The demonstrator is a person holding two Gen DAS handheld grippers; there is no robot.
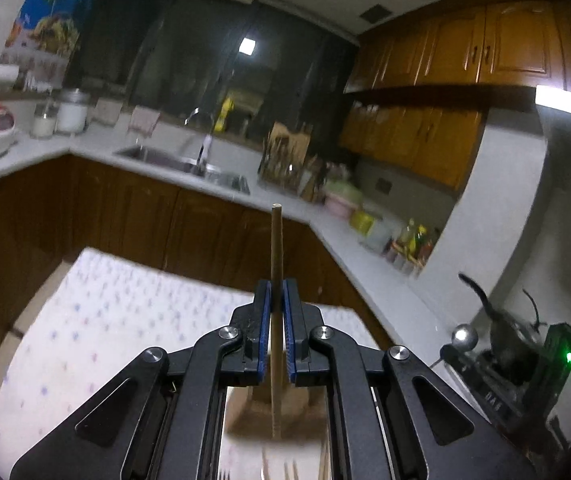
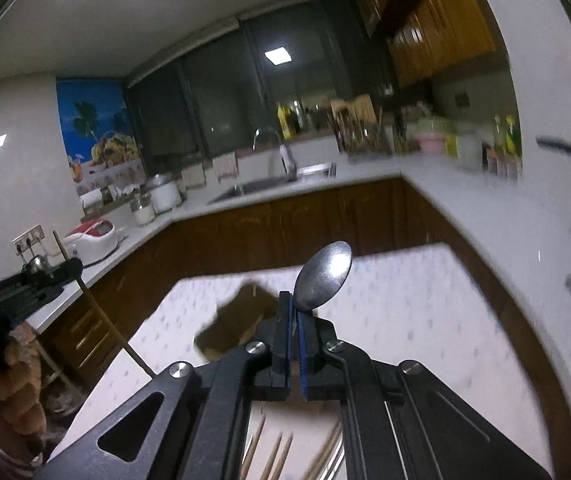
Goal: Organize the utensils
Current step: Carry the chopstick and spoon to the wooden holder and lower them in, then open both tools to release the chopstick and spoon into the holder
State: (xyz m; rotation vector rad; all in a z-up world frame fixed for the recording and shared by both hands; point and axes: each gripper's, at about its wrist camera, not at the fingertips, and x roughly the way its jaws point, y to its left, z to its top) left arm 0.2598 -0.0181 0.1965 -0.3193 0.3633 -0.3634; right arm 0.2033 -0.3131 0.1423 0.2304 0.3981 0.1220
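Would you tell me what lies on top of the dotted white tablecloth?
On the tablecloth sits a brown box; the right gripper covers its near side, so its contents cannot be seen.

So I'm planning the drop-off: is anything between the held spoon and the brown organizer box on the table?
Nothing visible. The right tool grips the spoon above the patterned tablecloth; the brown box lies just left, with only open air between.

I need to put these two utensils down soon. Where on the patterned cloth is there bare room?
The patterned cloth lies bare right of the brown box, toward the counter. In the left view its left half is free too. Nearest the grippers, loose chopsticks crowd it.
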